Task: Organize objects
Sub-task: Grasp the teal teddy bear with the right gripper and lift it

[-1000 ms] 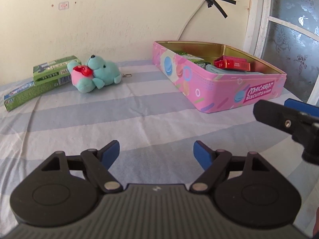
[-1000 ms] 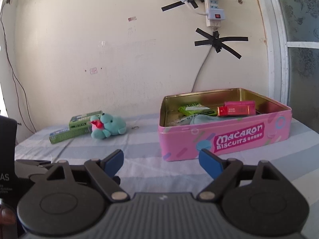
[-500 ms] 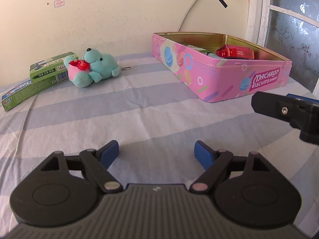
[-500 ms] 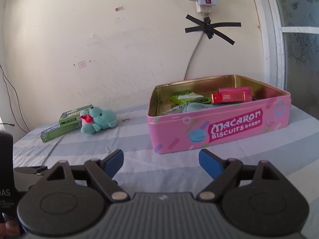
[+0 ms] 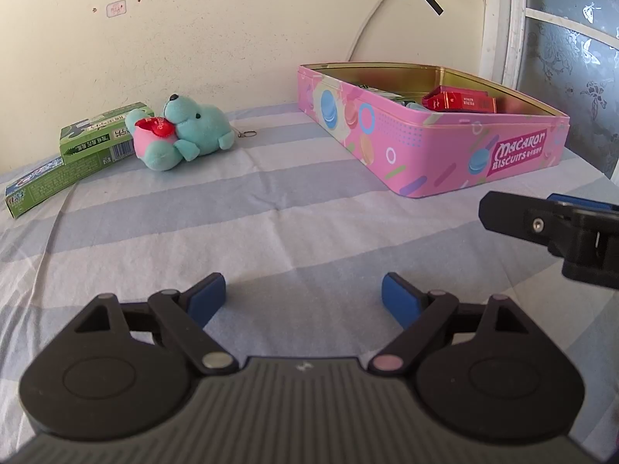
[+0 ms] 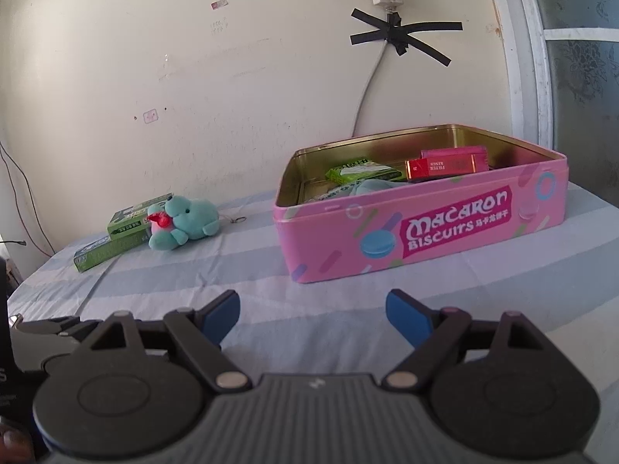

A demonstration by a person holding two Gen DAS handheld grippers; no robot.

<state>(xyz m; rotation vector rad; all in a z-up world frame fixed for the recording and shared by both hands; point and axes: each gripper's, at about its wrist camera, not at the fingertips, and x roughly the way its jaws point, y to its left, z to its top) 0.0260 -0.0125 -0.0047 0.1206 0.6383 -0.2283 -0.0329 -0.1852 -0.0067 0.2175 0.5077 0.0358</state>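
Both sets of blue fingers are empty: the left gripper (image 5: 303, 295) is spreading its jaws over bare striped sheet (image 5: 271, 208), and the right gripper (image 6: 312, 311) hangs wide open. Ahead sits the pink biscuit tin (image 6: 425, 228), a red pack (image 6: 441, 166) inside. Left of the tin lies the teal plush (image 5: 185, 133), touching two green boxes (image 5: 93, 143).

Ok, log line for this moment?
left gripper: opening, empty | right gripper: open, empty | plush toy: outside tin
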